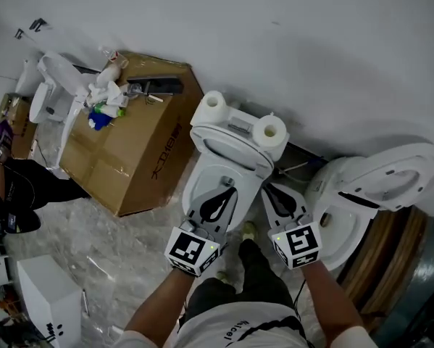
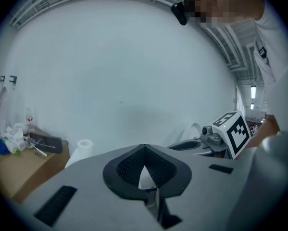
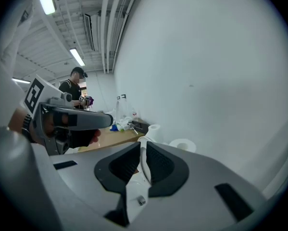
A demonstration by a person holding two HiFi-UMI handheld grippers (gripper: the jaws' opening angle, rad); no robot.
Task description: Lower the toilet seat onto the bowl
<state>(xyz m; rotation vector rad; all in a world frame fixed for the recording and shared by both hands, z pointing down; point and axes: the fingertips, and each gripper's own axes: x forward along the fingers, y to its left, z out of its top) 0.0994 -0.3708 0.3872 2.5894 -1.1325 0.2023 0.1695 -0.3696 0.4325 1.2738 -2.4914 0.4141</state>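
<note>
The white toilet [image 1: 202, 183] stands against the wall with its seat lying low over the bowl. Two paper rolls [image 1: 214, 101] sit on the tank [image 1: 238, 125]. My left gripper [image 1: 228, 187] hovers over the seat, its tips meeting and nothing between them; in its own view [image 2: 144, 147] only white shows below the pads. My right gripper [image 1: 269, 189] hangs just off the bowl's right edge. Its pads [image 3: 127, 165] stand a narrow slit apart, with a white strip showing in the slit [image 3: 144, 146].
A cardboard box [image 1: 130, 151] with clutter on top stands left of the toilet. A second toilet [image 1: 347, 216] with a raised lid stands close on the right. Another white fixture [image 1: 53, 96] and a person [image 1: 14, 183] are at the far left, a white box [image 1: 46, 296] near my feet.
</note>
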